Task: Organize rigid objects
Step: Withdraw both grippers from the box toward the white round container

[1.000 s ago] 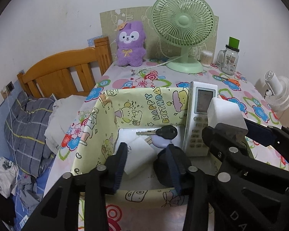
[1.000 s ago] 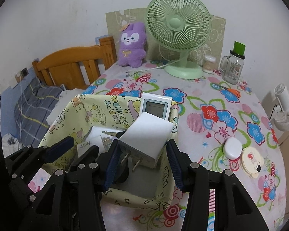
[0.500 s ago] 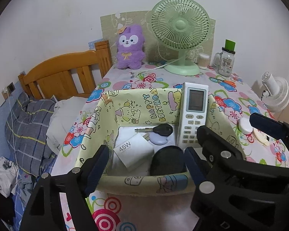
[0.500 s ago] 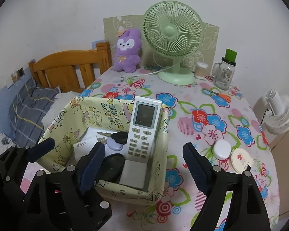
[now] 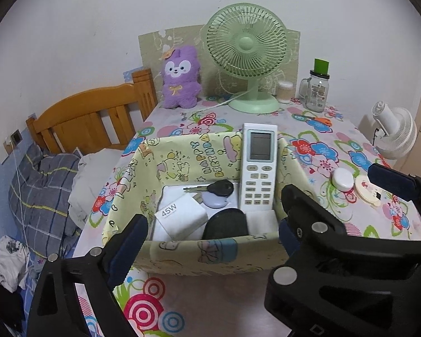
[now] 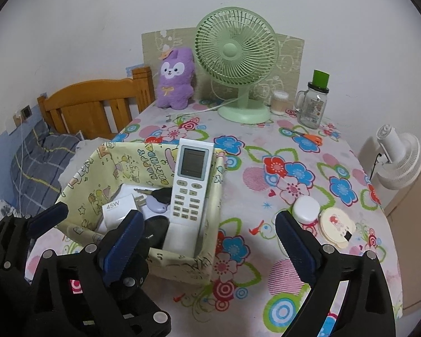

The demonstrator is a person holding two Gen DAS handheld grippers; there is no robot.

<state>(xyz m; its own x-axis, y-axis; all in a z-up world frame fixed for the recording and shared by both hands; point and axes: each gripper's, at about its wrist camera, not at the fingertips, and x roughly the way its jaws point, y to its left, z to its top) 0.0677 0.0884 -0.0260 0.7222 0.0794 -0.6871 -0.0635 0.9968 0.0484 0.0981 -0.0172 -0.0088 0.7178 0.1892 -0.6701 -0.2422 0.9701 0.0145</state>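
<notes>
**Fabric bin loaded, both tongs open over counter**

Yellow cartoon-print fabric bin (image 5: 182, 165) sits nr the front-left corner of the counter (image 6: 308, 151), which wears a floral cloth. Inside the bin: white AC remote (image 5: 258, 168) leaning upright against the back-right wall, screen facing fwd; car key (image 5: 219, 187) w/ black head lying flat beside it; lilac oval tag (image 5: 217, 200) just in front of the key; white 45W charger (image 5: 179, 214) at the left; a black rounded item (image 5: 226, 224) at the front wall, type unclear; a white block (image 6: 179, 237) under the remote's lower end.

Left tongs (image 5: 210, 227) spread wide, empty, fingers either side of the bin's front wall. Right tongs (image 6: 207, 241) also spread wide, empty, left finger over the bin's front, right finger over bare cloth.

Outside the bin, nr the counter's right edge: white round jar (image 6: 306, 210) touching a cream round compact (image 6: 336, 227). Orange-handled scissors (image 6: 308, 137) further back. Along the back edge: purple plush bunny (image 6: 175, 78), green desk fan (image 6: 237, 53), cotton-swab tub (image 6: 279, 102), glass mug-jar w/ green lid (image 6: 313, 104). White fan (image 6: 401, 163) off the right edge; wooden headboard (image 6: 95, 104) and plaid bedding (image 5: 39, 185) off the left.
</notes>
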